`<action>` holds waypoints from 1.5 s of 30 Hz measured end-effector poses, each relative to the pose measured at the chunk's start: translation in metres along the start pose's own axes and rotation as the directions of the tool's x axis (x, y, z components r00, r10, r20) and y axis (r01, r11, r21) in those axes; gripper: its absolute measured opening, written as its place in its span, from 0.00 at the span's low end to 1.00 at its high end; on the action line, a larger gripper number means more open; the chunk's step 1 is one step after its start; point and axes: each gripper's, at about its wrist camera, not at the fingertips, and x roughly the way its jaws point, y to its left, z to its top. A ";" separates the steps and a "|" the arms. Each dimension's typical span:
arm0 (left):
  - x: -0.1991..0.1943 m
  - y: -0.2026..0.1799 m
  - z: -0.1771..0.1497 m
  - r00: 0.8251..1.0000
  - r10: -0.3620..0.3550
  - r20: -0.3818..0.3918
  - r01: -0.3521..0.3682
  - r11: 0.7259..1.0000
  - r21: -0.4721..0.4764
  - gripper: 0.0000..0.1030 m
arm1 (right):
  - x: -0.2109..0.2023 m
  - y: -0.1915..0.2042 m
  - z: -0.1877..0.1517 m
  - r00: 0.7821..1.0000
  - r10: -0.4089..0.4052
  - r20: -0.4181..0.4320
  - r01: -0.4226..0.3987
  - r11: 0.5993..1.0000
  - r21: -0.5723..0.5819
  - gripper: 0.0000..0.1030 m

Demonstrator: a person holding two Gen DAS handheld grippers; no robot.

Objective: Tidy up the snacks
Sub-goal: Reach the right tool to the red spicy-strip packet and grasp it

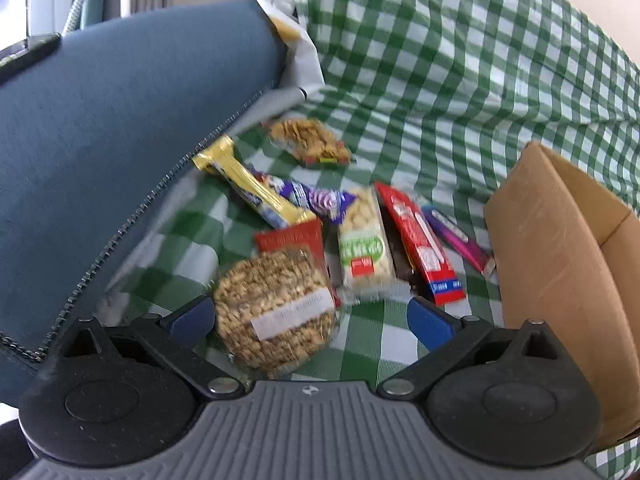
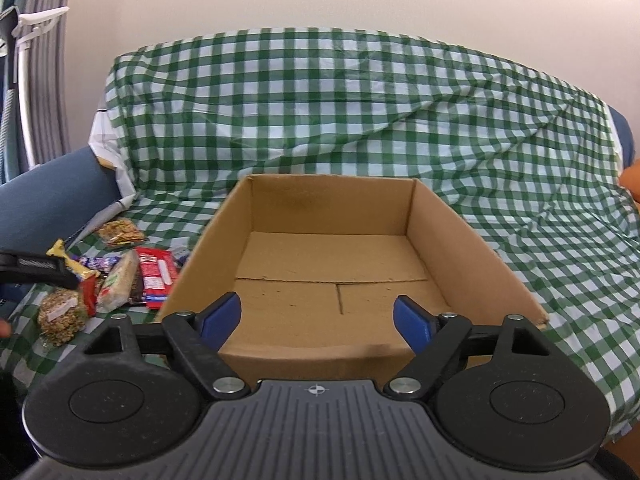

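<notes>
Two matching handheld grippers, black and grey with blue fingertips.

The left gripper (image 1: pixel 312 320) and right gripper (image 2: pixel 316 318) each show a ribbed grey body with a small crosshair mark, black linkage arms on silver pivot screws, round black side housings, and blue pads (image 1: pixel 430 322).

Round nut cake (image 1: pixel 276 312): label print too blurred to read. Chocolate bar (image 1: pixel 400 256) mostly hidden under red wrapper (image 1: pixel 420 244). Cardboard box (image 1: pixel 560 264) cut off by right edge in left wrist view. Orange thing (image 2: pixel 632 178) at right edge, can't ID.
</notes>
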 end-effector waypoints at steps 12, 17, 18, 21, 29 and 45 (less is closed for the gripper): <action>0.039 0.023 -0.002 0.993 0.003 -0.116 -0.014 0.995 -0.099 0.99 | 0.009 0.027 0.011 0.999 0.031 0.008 -0.030 0.996 -0.087 0.82; 0.037 0.029 -0.001 0.994 0.003 -0.106 -0.018 0.991 -0.134 0.85 | 0.026 0.049 0.031 0.998 0.053 -0.043 -0.057 0.994 -0.094 0.76; 0.037 0.030 0.000 0.995 -0.003 -0.102 -0.011 0.990 -0.143 0.85 | 0.029 0.055 0.035 0.996 0.069 -0.052 -0.074 0.994 -0.086 0.74; 0.034 0.034 0.000 0.995 -0.005 -0.095 -0.011 0.985 -0.172 0.84 | 0.041 0.077 0.051 0.990 0.131 -0.056 -0.134 0.989 -0.064 0.62; 0.029 0.044 0.001 0.996 -0.039 -0.084 0.019 0.973 -0.229 0.84 | 0.127 0.158 0.075 0.963 0.177 -0.204 -0.192 0.980 -0.055 0.54; 0.026 0.052 0.002 0.993 -0.093 -0.075 0.070 0.961 -0.268 0.84 | 0.283 0.187 0.038 0.860 0.128 -0.494 -0.126 0.991 0.039 0.78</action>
